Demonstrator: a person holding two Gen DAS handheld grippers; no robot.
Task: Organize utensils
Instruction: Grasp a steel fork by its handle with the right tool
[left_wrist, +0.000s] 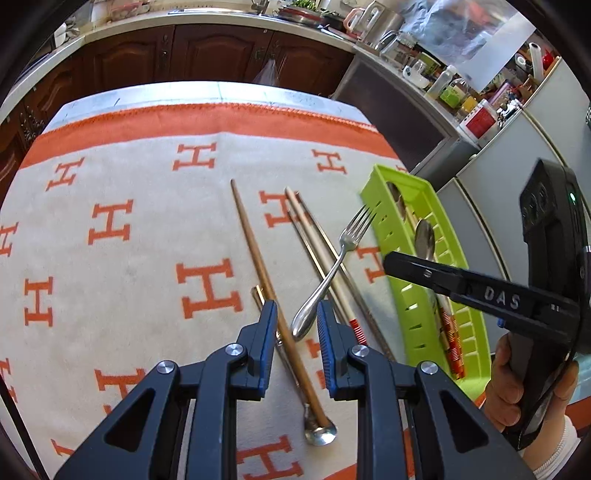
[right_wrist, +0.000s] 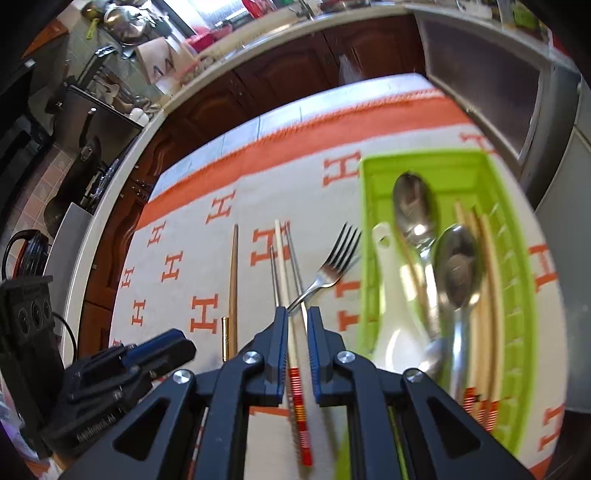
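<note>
The left gripper hangs low over the cloth, jaws spread and holding nothing; the fork handle's end and a brown chopstick lie between them. The right gripper is also parted, straddling a white chopstick without pinching it. The green tray, to the right, holds spoons and chopsticks.

Steel fork lying across pale chopsticks on the cloth, tines touching green tray. Brown chopstick further left. Inside tray: spoons, white ladle, chopsticks.
</note>
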